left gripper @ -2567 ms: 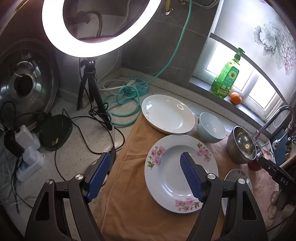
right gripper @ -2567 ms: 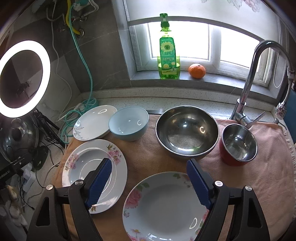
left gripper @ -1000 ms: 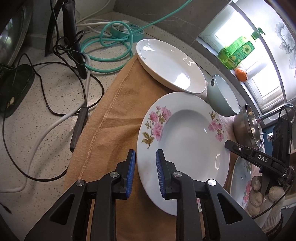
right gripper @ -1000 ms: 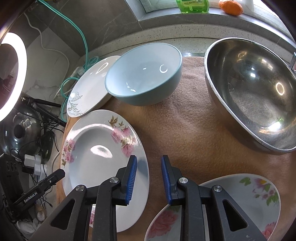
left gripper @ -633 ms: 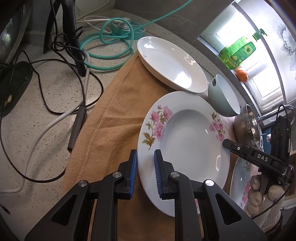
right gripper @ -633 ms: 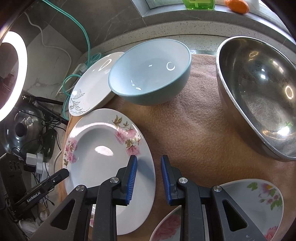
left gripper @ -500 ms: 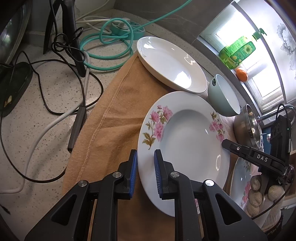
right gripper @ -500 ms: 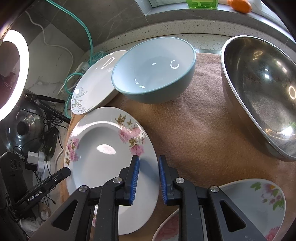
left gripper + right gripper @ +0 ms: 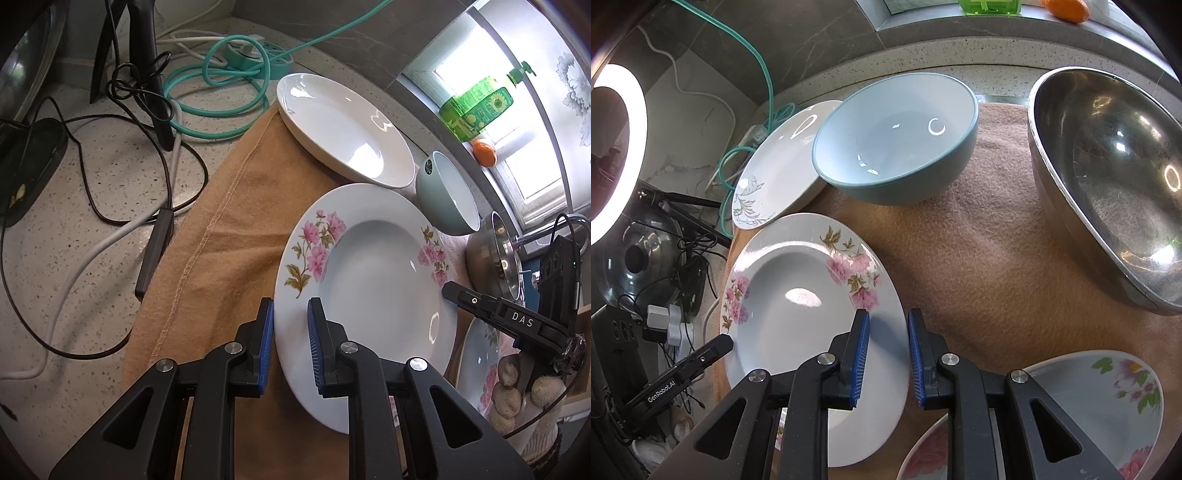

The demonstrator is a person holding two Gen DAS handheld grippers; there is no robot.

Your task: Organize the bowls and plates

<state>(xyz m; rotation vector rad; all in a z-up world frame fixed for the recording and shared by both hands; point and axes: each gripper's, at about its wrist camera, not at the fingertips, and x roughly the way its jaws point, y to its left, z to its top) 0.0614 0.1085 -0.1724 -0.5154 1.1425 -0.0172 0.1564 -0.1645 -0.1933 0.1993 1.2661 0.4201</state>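
A deep white plate with pink flowers lies on a tan towel. My left gripper is shut on its left rim, one blue pad under and one over. My right gripper is shut on the same flowered plate at its right rim. A second flowered plate lies lower right. A plain white plate with a grey leaf print lies behind. A pale blue bowl stands beside it.
A large steel bowl stands at the right on the towel. Green hose, black cables and a tripod leg lie on the speckled counter at the left. A soap bottle and an orange sit on the sill.
Both grippers came down from wide open and narrowed onto opposite rims of the flowered plate. In the last half second the plate's right side sits slightly higher and closer.
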